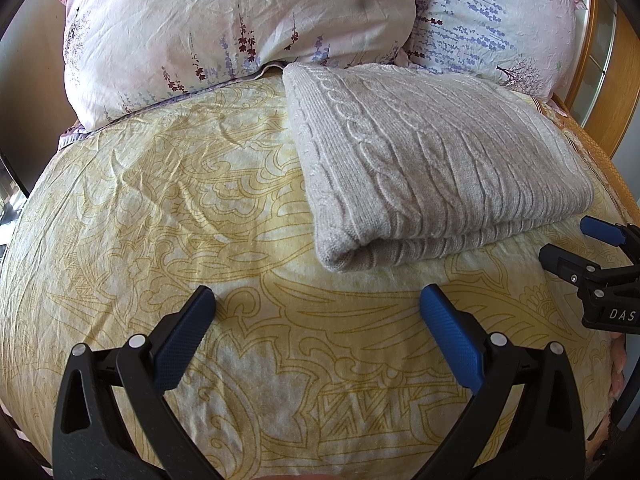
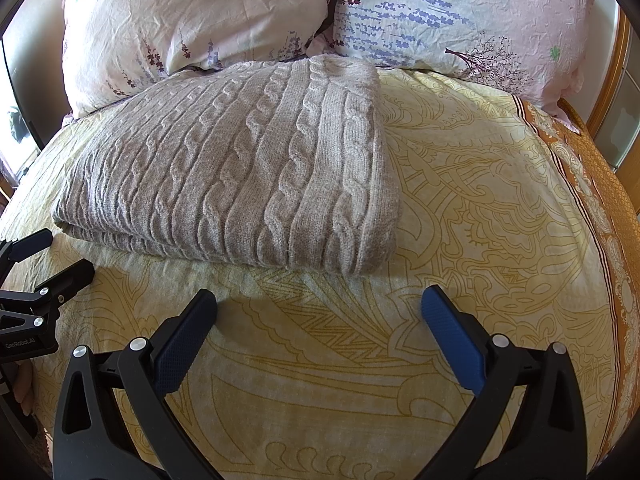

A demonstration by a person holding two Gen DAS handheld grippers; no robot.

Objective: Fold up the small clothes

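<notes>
A grey cable-knit sweater (image 1: pixel 432 168) lies folded into a thick rectangle on the yellow patterned bedspread (image 1: pixel 180 208), its folded edge facing me. My left gripper (image 1: pixel 318 300) is open just short of that edge, nothing between its blue pads. In the right wrist view the same sweater (image 2: pixel 240 168) lies ahead and to the left. My right gripper (image 2: pixel 319 302) is open and empty over the bedspread (image 2: pixel 480 208), a little in front of the sweater's near right corner. Each gripper shows at the other view's side: the right gripper (image 1: pixel 576 248) and the left gripper (image 2: pixel 48 256).
Two floral pillows (image 1: pixel 240 32) (image 2: pixel 460 20) lean at the head of the bed behind the sweater. A wooden bed frame (image 1: pixel 616 80) runs along the right side. An orange patterned border (image 2: pixel 592 184) edges the bedspread on the right.
</notes>
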